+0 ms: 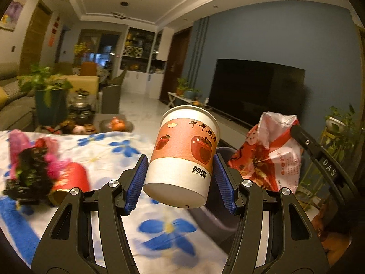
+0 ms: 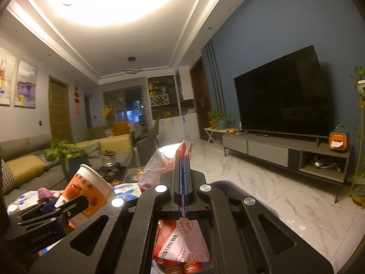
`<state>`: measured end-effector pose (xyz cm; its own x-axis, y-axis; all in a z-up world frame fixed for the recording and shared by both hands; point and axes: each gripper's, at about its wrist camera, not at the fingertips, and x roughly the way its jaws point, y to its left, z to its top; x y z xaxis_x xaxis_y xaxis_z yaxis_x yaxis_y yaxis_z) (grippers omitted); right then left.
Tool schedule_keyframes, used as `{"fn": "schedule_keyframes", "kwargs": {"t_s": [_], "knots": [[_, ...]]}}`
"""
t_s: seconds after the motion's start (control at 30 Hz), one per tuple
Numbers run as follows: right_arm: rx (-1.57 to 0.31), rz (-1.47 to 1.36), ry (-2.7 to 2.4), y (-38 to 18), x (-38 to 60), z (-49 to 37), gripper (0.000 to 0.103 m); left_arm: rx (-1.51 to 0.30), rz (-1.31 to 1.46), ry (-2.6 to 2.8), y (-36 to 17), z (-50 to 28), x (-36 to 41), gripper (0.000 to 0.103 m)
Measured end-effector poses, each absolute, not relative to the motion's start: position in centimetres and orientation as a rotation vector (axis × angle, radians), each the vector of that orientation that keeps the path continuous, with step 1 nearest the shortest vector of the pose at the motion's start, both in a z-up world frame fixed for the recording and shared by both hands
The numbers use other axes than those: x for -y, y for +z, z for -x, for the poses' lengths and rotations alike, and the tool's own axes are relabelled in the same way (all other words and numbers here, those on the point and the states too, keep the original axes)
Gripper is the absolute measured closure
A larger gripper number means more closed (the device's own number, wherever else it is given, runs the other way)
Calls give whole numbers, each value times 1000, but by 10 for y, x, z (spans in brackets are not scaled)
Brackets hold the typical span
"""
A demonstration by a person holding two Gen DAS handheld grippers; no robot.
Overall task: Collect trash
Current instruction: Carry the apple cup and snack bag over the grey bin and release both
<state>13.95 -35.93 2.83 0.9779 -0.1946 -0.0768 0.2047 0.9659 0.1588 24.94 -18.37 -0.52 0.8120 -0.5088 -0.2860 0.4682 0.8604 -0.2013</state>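
1. Left wrist view: a paper cup (image 1: 184, 157) with red apples printed on an orange band is held in the left gripper (image 1: 180, 182), clamped at its lower half between the two blue pads (image 1: 136, 182). The cup is tilted, with its rim toward the upper centre of the frame and its base toward the camera, and it is lifted clear of the surface below.
2. A cloth with blue flowers (image 1: 109, 150) is seen across the lower left of the frame. On it, at the left edge, a blurred heap of pink and black wrappers (image 1: 29, 166) lies against something red (image 1: 73, 178) that cannot be made out.
3. At the right of the same view, a red and white plastic bag (image 1: 271, 150) is gripped at its top by the right gripper (image 1: 296, 130), just beside the cup. A dark bin (image 1: 214, 221) is partly visible under the cup and bag.
4. Right wrist view: the right gripper (image 2: 182, 178) is closed narrowly, with the thin bag (image 2: 159, 162) pinched between its fingers; more of the bag hangs below at the bottom centre.
5. At the lower left of this view, the cup (image 2: 89, 187) is seen held by the left gripper (image 2: 61, 207).
6. A television (image 2: 282, 96) is mounted against the blue wall at the right.
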Motion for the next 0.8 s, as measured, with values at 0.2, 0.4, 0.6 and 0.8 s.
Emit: {"fn": "schedule_keyframes", "kwargs": {"t_s": [0.2, 0.4, 0.6, 0.8], "knots": [[-67, -177, -236, 25, 376, -146, 101, -341, 110, -571, -11, -263, 217, 46], [-74, -185, -253, 22, 385, -151, 101, -347, 108, -592, -17, -273, 238, 46], [-85, -192, -259, 21, 393, -157, 101, -366, 100, -604, -22, -283, 256, 45], [-96, -187, -263, 20, 394, -164, 101, -378, 101, -606, -27, -290, 262, 45]]}}
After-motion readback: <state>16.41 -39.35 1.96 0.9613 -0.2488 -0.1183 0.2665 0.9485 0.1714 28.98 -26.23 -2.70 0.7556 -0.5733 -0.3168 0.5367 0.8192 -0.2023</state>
